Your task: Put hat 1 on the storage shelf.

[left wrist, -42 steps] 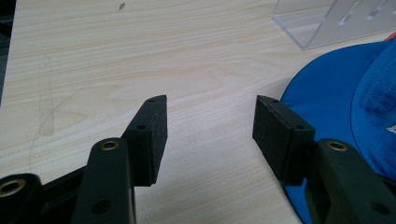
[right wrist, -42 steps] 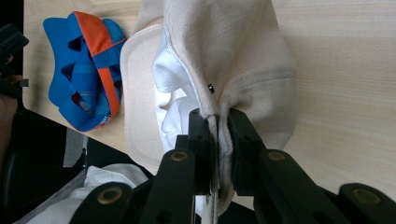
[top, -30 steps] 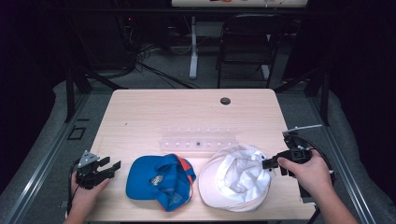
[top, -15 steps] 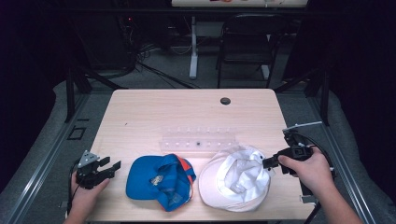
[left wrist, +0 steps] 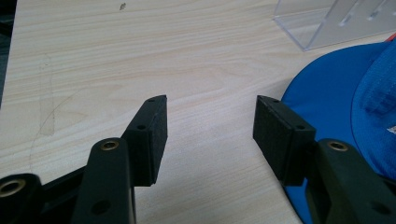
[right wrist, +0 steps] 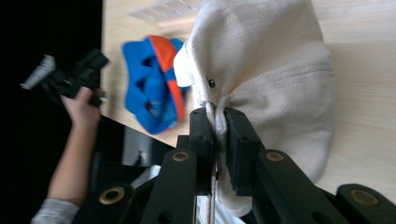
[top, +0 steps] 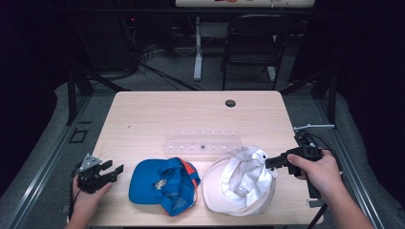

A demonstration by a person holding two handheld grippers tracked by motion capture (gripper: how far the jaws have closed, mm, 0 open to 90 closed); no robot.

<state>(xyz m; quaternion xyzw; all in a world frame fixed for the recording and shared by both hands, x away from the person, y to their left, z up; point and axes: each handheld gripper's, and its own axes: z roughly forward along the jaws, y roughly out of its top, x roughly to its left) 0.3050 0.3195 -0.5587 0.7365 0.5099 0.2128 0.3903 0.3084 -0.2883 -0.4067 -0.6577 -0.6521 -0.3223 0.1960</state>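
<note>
A white cap [top: 241, 180] lies upside down near the table's front edge, right of middle. My right gripper [top: 269, 163] is shut on a pinched fold of its right edge; in the right gripper view the pads [right wrist: 204, 133] squeeze the white cap [right wrist: 271, 70] cloth between them. A blue cap [top: 165, 183] with an orange panel lies to its left. My left gripper [top: 114, 171] rests at the table's front left corner, open, jaws pointing toward the blue cap [left wrist: 345, 93], a short gap away, nothing between them.
A clear plastic rack [top: 203, 143] with small pegs lies flat behind the caps at mid-table. A dark round grommet [top: 230, 103] sits near the wooden table's [top: 157, 114] far edge. Chair and stand legs are on the floor beyond.
The right gripper's jaws have closed on the white cap's edge and shifted slightly. The left gripper and both caps stay where they were.
</note>
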